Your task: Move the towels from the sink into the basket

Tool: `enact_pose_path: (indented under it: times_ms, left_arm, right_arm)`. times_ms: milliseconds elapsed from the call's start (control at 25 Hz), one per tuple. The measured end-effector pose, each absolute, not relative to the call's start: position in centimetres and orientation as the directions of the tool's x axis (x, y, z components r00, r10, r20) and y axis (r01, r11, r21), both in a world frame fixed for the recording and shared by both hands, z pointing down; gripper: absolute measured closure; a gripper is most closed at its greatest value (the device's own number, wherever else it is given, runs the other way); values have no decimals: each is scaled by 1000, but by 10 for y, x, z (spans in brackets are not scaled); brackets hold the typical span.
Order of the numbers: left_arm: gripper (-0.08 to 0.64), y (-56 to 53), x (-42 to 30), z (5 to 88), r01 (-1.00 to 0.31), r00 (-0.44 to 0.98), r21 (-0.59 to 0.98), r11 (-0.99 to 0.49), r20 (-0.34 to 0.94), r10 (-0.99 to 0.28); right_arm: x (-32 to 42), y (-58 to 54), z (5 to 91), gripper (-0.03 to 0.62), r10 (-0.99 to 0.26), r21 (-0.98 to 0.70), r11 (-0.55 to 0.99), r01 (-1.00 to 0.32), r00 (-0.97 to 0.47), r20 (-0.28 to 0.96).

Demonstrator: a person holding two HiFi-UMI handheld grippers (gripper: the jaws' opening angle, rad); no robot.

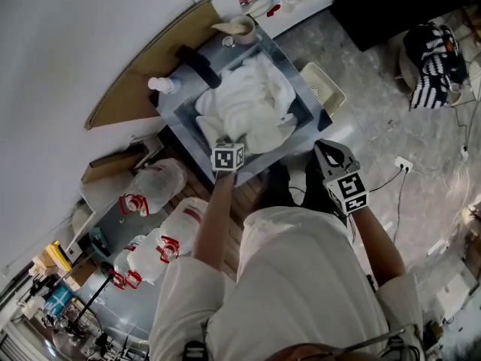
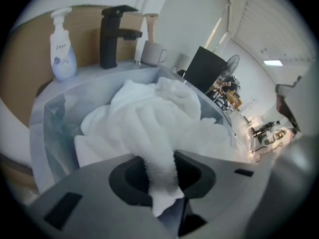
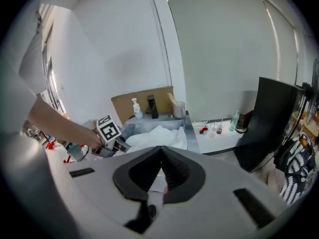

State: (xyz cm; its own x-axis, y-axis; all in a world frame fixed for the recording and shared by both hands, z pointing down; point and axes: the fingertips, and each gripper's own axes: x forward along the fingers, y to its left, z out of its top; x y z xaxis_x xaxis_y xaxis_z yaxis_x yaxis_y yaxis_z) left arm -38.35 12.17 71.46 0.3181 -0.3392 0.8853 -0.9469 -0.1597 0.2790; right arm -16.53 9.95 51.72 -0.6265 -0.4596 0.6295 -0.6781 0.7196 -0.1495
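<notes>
1. the step in hand looks like lifting the first towel out. the pinch is only on a narrow fold, so i would raise it straight up and slowly until the cloth hangs clear of the rim, then carry it across. a fast pull could drag the rest of the heap along or let the fold slip.
2. the right gripper (image 3: 160, 171) is held back near the person's body, well apart from the sink (image 1: 291, 65). its jaws are pressed together with nothing between them. it is free to steady the heap if the lift tangles.
3. the left gripper (image 2: 160, 166) sits at the near edge of the sink, pointing steeply down. its jaws are clenched on a fold of white towel, which sticks out between the pads toward the camera.
4. the towels (image 2: 149, 113) lie bunched in 1 white heap that fills most of the sink. how many there are i cannot tell.
5. the basket (image 1: 325, 87) stands on the floor just beside the sink, on the person's right, and looks empty.
6. on the far rim stand a soap bottle (image 2: 62, 49), a black faucet (image 2: 112, 36) and a mug (image 2: 153, 53), all clear of the lift.
</notes>
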Motion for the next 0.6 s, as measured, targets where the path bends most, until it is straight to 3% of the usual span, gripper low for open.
enact_pose_path:
  times_ms: [240,600]
  left_arm:
    - [466,122,-370,642,-934,337,220,-282,807,-486]
    - [472,101,-355,551,-923,375,199,-330,658,-653]
  right_arm:
    - [-171,97,498,597,-475,-124,737,-664,-640,604]
    - [-167,112,477,597,-495,-65,761,-645,-643,584]
